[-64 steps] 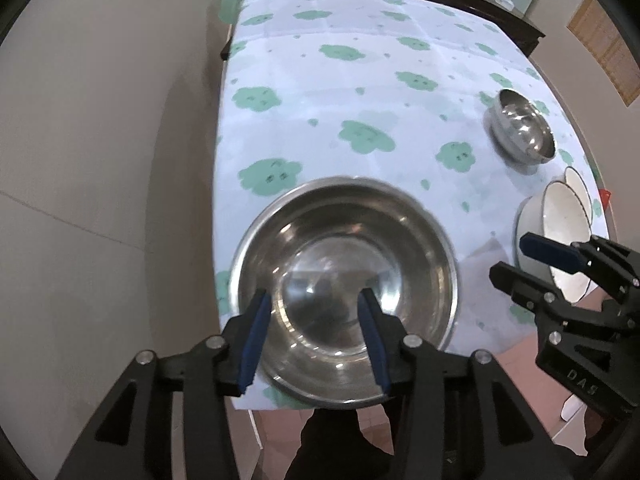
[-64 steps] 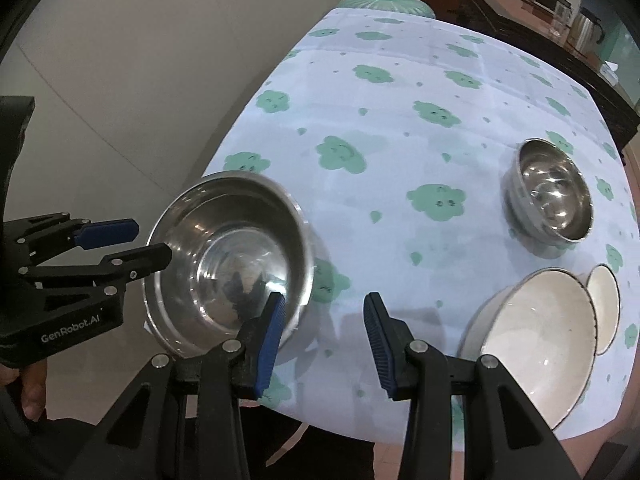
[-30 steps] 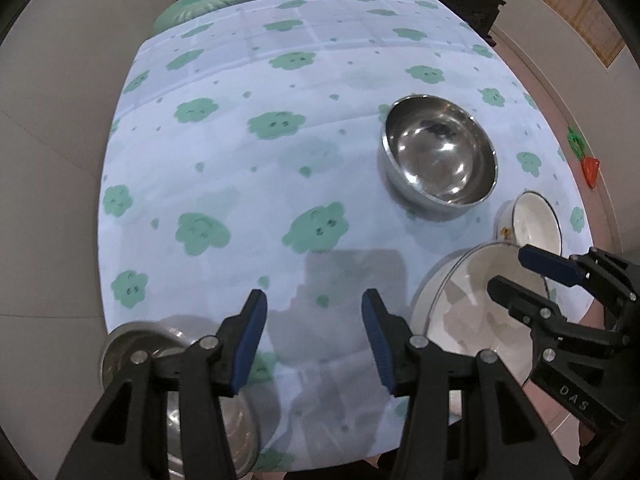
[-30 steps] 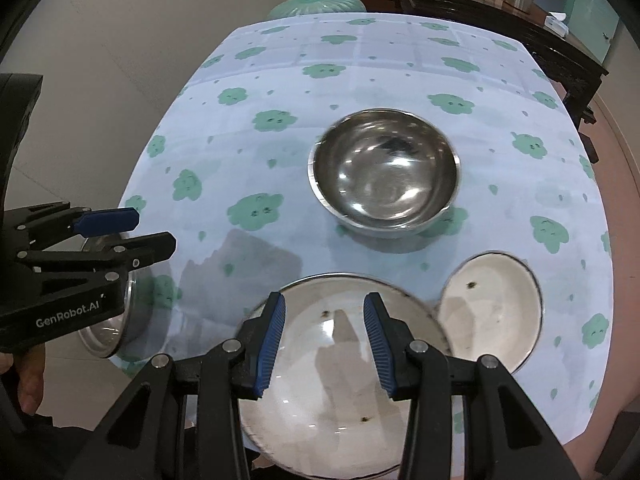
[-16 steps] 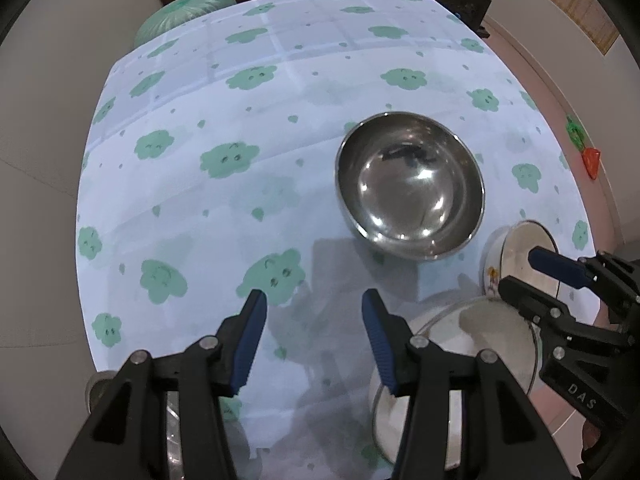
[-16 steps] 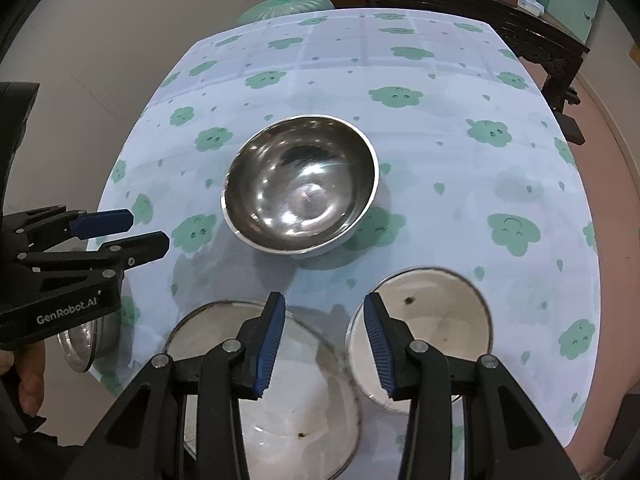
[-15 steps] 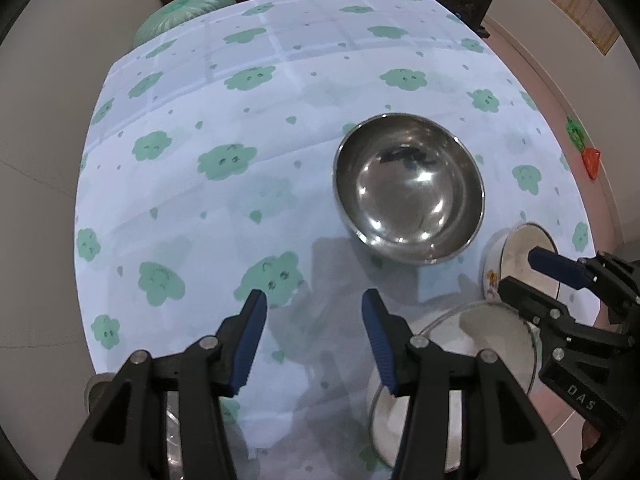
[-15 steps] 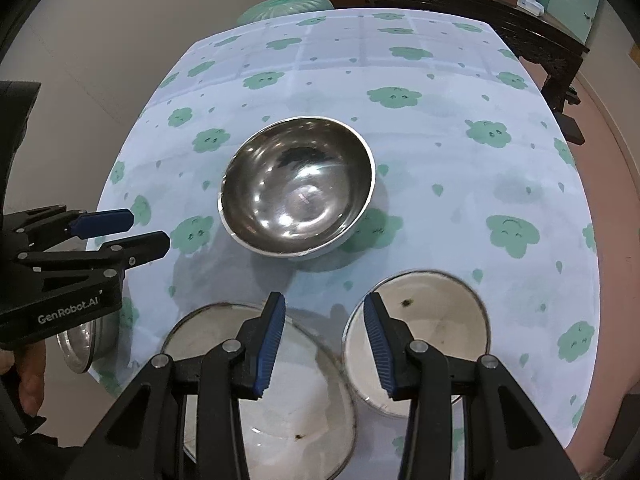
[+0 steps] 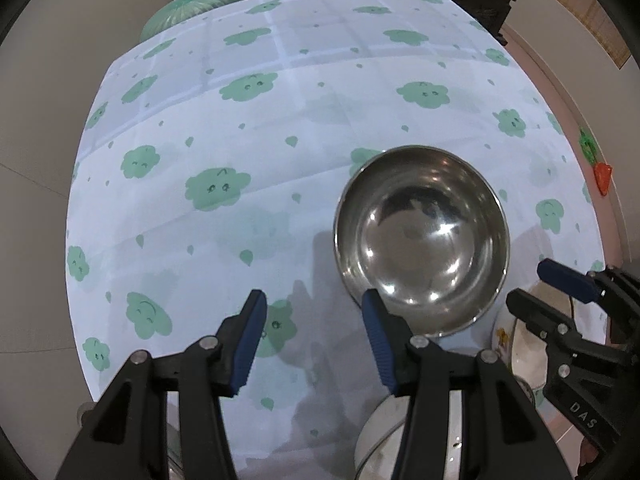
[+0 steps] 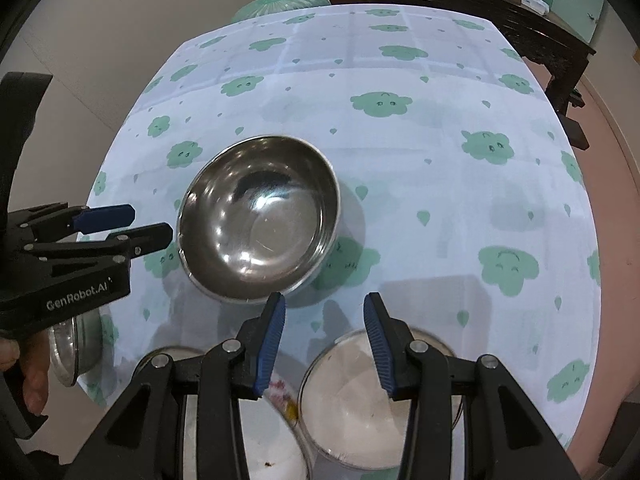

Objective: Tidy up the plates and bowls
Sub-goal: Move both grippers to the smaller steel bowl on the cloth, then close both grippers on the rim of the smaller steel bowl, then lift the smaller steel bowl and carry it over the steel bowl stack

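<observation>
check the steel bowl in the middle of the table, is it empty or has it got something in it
Empty. Both wrist views look straight into the steel bowl, sitting upright on the tablecloth, and show only bare shiny metal with reflections.

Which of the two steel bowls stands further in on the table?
The deep steel bowl beside the cloud prints. The other steel bowl sits at the table's near left edge, half hidden behind the left gripper.

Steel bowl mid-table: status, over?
Both grippers, left and right, open and empty. Steel bowl upright on tablecloth, untouched. Nothing in the way.
</observation>
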Tool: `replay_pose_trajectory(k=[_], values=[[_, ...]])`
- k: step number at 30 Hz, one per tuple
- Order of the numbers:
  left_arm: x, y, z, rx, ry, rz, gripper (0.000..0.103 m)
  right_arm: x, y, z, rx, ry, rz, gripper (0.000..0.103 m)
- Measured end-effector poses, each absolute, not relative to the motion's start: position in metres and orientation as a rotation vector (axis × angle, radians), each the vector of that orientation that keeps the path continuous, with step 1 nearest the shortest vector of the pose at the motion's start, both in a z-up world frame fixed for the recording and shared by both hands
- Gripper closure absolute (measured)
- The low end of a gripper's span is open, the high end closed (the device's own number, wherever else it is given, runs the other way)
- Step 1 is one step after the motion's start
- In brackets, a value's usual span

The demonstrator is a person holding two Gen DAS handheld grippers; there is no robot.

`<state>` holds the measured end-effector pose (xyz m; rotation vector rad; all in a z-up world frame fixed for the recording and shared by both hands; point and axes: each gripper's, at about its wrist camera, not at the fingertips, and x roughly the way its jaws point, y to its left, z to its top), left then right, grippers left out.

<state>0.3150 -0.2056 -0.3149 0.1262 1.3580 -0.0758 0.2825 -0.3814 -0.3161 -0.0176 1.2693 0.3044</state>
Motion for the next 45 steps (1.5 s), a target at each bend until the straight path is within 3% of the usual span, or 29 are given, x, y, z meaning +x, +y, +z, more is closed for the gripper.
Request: replay_pose_trajectory(k=[15, 17, 19, 32, 45], values=[[0.332, -0.213, -0.334, 0.133, 1.382, -0.076, 0.053, 0.319, -0.374, -0.333, -0.031, 1.287, 0.312, 0.06], [0.333, -0.214, -0.337, 0.135, 1.384, -0.077, 0.055, 0.322, -0.373, -0.336, -0.033, 1.292, 0.309, 0.068], [0.334, -0.214, -0.339, 0.137, 1.387, -0.074, 0.056, 0.325, -0.373, -0.34, -0.035, 1.301, 0.305, 0.07], [0.336, -0.221, -0.344, 0.136, 1.401, -0.119, 0.094, 0.328, -0.367, -0.345, -0.039, 1.311, 0.331, 0.084], [0.333, -0.224, -0.337, 0.15, 1.397, -0.123, 0.096, 0.325, -0.367, -0.34, -0.039, 1.312, 0.327, 0.085]])
